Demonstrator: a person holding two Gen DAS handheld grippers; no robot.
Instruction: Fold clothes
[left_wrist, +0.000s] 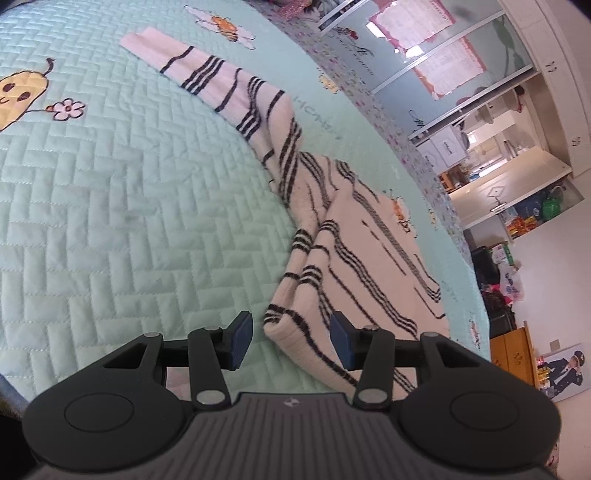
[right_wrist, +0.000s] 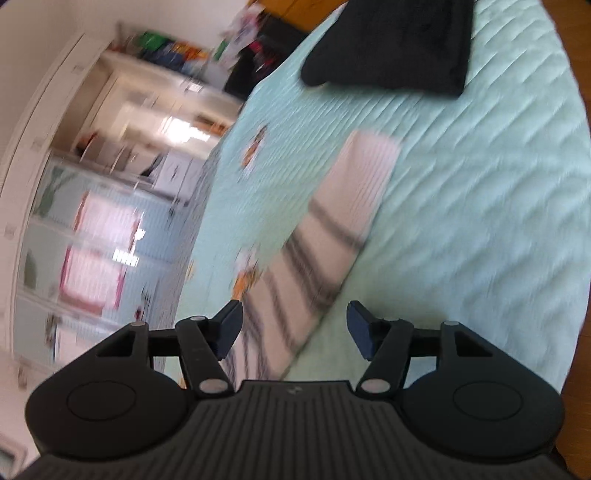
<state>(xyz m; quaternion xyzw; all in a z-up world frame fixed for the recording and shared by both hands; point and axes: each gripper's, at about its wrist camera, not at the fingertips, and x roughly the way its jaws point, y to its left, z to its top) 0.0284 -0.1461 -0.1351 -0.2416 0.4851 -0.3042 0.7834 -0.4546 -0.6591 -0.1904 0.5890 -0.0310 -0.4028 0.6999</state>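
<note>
Cream knit with black stripes: the sweater (left_wrist: 332, 236) lies partly folded on the mint quilted bedspread (left_wrist: 110, 206), one sleeve (left_wrist: 207, 74) stretched away from the body. My left gripper (left_wrist: 291, 341) hovers at the sweater's near folded corner, fingers (left_wrist: 242, 341) spread wide, holding nothing. My right gripper (right_wrist: 293, 330) hangs over the sleeve, fingers equally wide and empty; that view is blurred. Beyond the sleeve's cuff lies a black garment (right_wrist: 391, 40).
</note>
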